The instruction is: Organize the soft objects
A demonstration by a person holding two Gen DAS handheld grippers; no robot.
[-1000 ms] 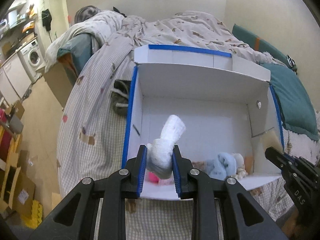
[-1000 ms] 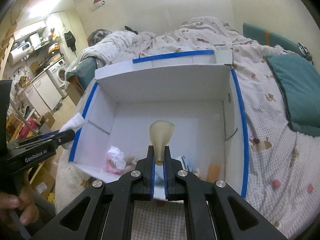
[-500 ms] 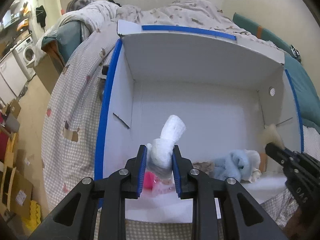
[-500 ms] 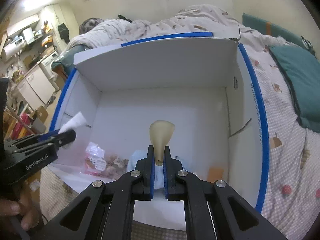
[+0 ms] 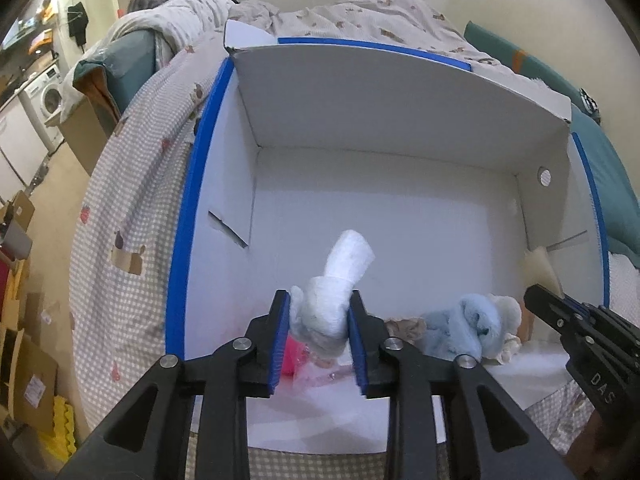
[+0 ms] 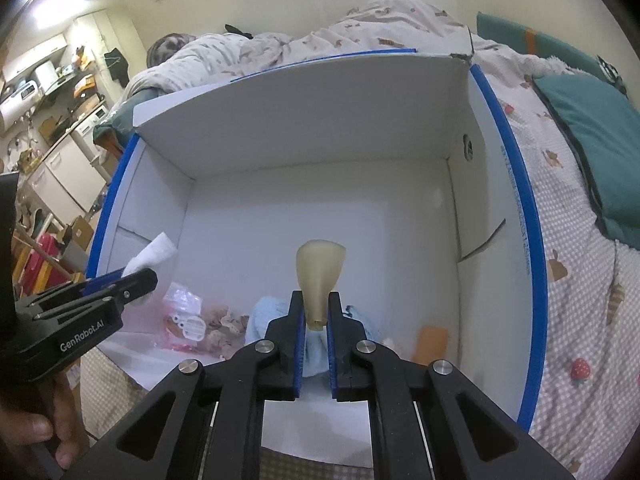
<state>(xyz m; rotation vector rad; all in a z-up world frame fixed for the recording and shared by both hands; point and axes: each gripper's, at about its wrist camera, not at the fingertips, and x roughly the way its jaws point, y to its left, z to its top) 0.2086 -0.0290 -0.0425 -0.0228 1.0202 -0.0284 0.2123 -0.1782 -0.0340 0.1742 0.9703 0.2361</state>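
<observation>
A white cardboard box with blue-taped rims lies open on a bed. My left gripper hangs over the box's near left part, its pads on a rolled white sock; its jaws are opening with the sock still between them. From the right wrist view the left gripper shows at the left with the sock's white end sticking out. My right gripper is shut on a tan, wedge-shaped soft piece above the box's near right part. Inside the box lie a light blue plush cloth and a pink packet.
The box's walls stand high around both grippers. A crumpled beige cloth and an orange card lie on its floor. A teal pillow and a quilt sit on the checked bedsheet. A hand holds the left gripper.
Both grippers have sunk toward the box, which now fills more of each view. The left jaws stand slightly wider around the sock. The right grip is unchanged.
</observation>
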